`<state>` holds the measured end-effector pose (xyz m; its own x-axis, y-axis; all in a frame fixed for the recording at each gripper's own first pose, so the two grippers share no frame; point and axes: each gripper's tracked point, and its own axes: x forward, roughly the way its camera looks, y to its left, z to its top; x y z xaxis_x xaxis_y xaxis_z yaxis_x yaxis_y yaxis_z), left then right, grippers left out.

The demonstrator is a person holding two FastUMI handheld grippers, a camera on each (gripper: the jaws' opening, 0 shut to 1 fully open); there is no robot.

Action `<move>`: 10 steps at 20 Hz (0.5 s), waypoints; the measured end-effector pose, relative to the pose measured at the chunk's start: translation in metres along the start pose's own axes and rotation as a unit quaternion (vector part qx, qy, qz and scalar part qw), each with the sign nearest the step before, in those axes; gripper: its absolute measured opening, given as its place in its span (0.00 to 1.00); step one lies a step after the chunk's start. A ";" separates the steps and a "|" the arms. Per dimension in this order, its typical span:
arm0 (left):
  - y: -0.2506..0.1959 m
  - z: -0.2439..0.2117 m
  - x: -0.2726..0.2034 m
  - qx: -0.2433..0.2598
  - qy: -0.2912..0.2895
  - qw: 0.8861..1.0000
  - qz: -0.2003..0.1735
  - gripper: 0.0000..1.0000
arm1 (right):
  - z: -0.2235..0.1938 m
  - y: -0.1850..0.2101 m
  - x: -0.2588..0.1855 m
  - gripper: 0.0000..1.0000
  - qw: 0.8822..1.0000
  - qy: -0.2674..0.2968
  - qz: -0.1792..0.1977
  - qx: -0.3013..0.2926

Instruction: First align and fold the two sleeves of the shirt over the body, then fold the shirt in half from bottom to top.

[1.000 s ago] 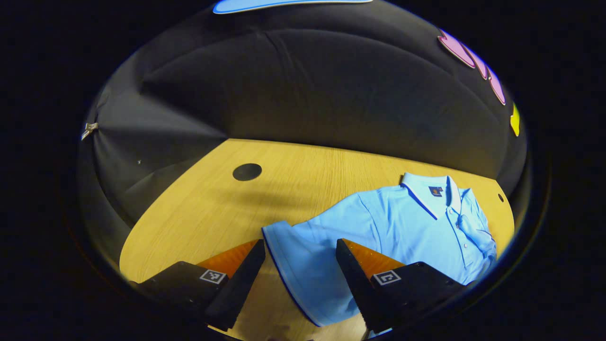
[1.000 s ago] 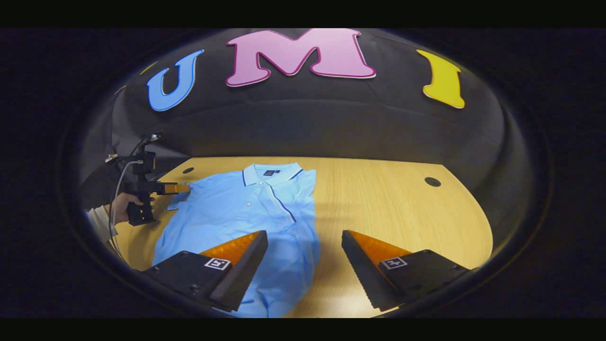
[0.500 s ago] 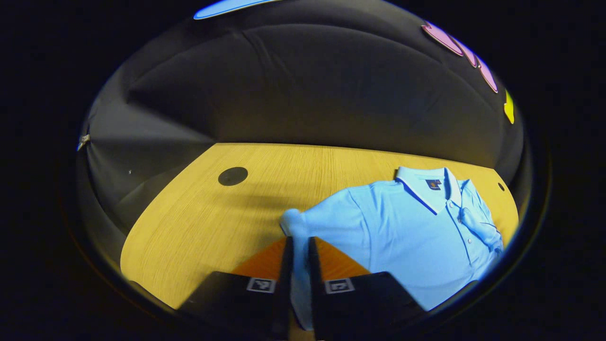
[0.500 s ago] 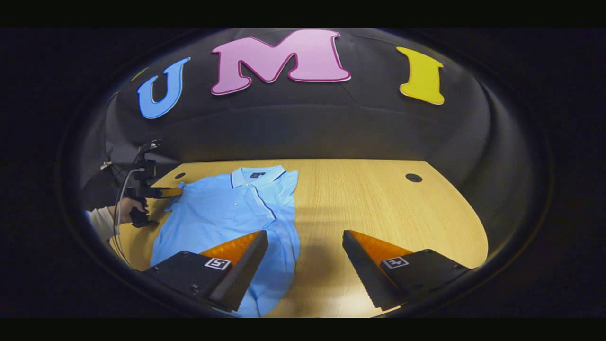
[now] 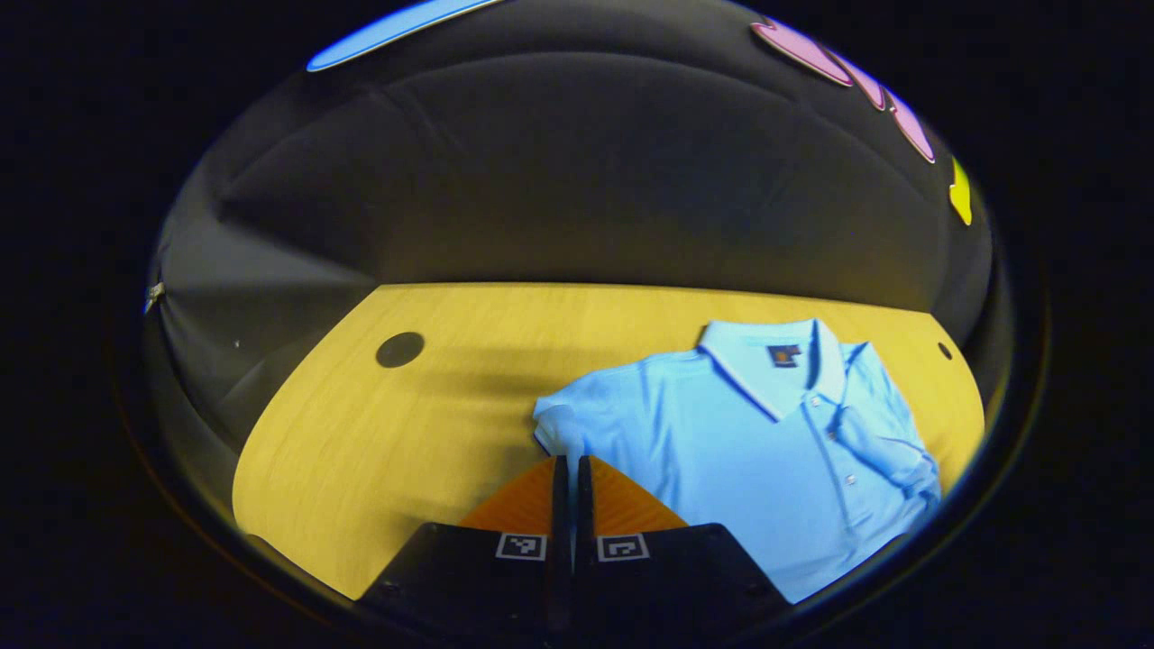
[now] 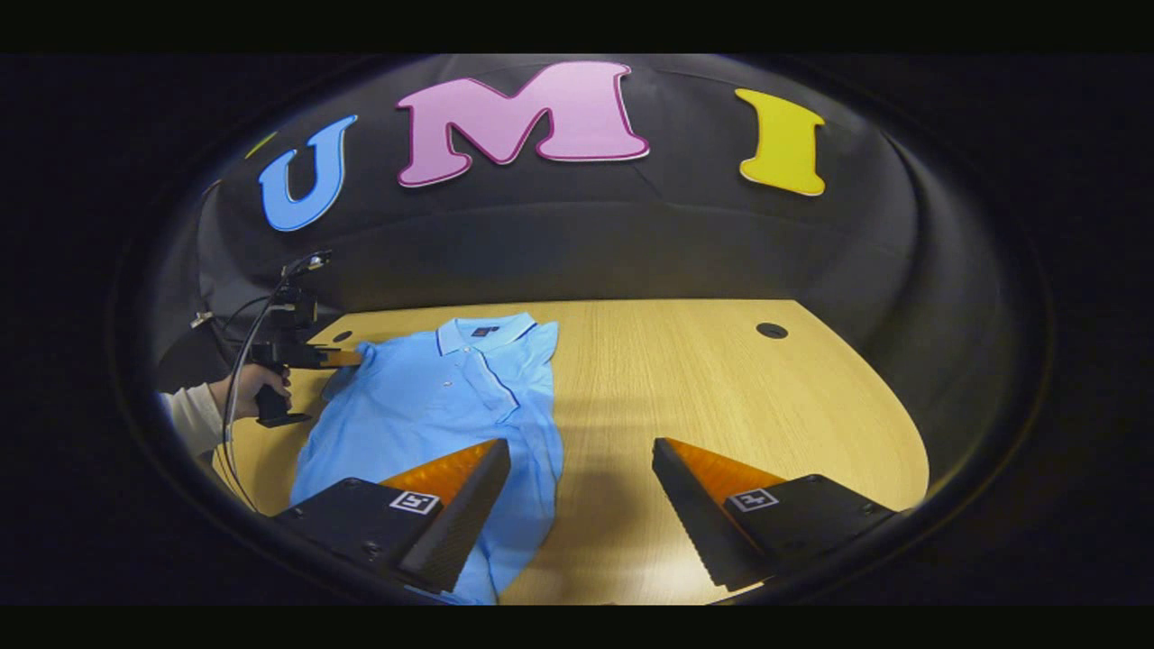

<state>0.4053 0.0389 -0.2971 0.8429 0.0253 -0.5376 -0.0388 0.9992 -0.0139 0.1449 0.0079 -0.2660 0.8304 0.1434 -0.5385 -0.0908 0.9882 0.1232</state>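
Since a second earlier, our left gripper (image 5: 566, 469) had closed its jaws, which were apart around the sleeve (image 5: 559, 431), and now clamped that sleeve's cloth. We saw the light blue polo shirt (image 5: 757, 442) lying face up on the wooden table (image 5: 397, 424), collar toward the booth wall. Our right gripper (image 6: 581, 491) hovered with jaws apart over the shirt's edge and the bare table beside it. A hand (image 6: 248, 383) held the left gripper at the far sleeve.
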 end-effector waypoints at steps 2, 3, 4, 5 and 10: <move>-0.033 0.005 -0.010 -0.008 -0.007 1.000 -0.026 0.06 | -0.002 -0.001 -0.005 1.00 1.000 -0.001 -0.004 0.001; -0.051 0.005 -0.014 -0.012 -0.008 0.999 -0.044 0.06 | -0.005 -0.001 -0.008 1.00 1.000 0.001 -0.004 0.002; -0.066 0.007 -0.021 -0.016 -0.011 0.998 -0.059 0.06 | -0.007 -0.001 -0.010 1.00 1.000 0.003 -0.004 0.003; -0.083 0.008 -0.026 -0.022 -0.015 0.997 -0.073 0.06 | -0.009 -0.002 -0.013 1.00 1.000 0.003 -0.006 0.004; -0.145 0.007 -0.058 -0.030 -0.017 0.990 -0.136 0.30 | -0.025 -0.008 -0.027 1.00 1.000 0.010 -0.015 0.004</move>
<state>0.3660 -0.1076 -0.2579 0.8444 -0.2421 -0.4779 0.1614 0.9656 -0.2039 0.1098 -0.0029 -0.2731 0.8219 0.1150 -0.5578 -0.0617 0.9916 0.1136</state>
